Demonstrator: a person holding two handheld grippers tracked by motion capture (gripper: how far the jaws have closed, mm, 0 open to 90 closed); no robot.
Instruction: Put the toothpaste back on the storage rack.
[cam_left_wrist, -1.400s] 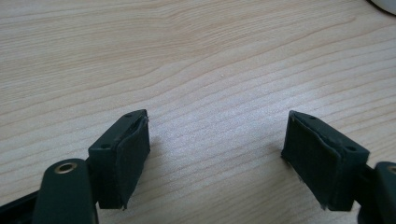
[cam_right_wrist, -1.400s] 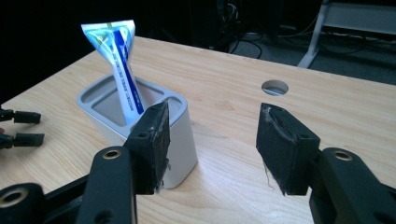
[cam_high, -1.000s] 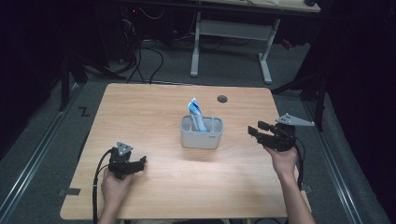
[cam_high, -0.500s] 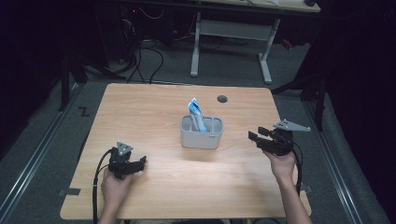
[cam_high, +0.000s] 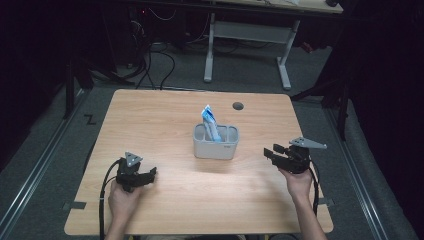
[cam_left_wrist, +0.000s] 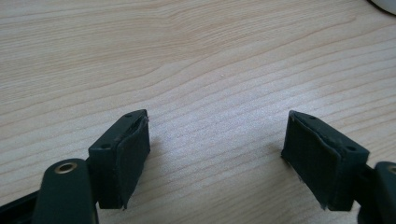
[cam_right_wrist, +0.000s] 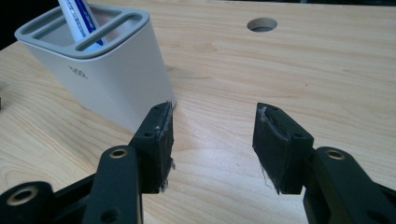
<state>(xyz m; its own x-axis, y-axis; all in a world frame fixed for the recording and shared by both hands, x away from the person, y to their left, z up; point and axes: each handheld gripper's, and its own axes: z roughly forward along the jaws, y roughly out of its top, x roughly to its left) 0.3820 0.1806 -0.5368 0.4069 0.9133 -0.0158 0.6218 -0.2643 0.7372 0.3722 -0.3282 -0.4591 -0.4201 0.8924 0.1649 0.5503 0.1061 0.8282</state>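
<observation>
A light grey holder (cam_high: 216, 142) with slotted compartments stands near the middle of the wooden table (cam_high: 165, 120). A blue and white tube (cam_high: 210, 123) sticks up out of it, tilted. My right gripper (cam_high: 271, 153) hovers just right of the holder, open and empty; in the right gripper view the holder (cam_right_wrist: 100, 67) and tube (cam_right_wrist: 79, 16) sit beyond the left jaw of my right gripper (cam_right_wrist: 212, 147). My left gripper (cam_high: 150, 175) rests low at the front left, open, with bare wood between its jaws (cam_left_wrist: 217, 161).
A round cable hole (cam_high: 238, 106) lies in the table behind the holder, also visible as the cable hole (cam_right_wrist: 262, 24). A white desk frame (cam_high: 247, 37) stands on the dark floor beyond the table. Cables trail from both grippers toward the front edge.
My right gripper has moved nearer and lower, toward the table's front right. The left gripper, holder and tube have stayed put.
</observation>
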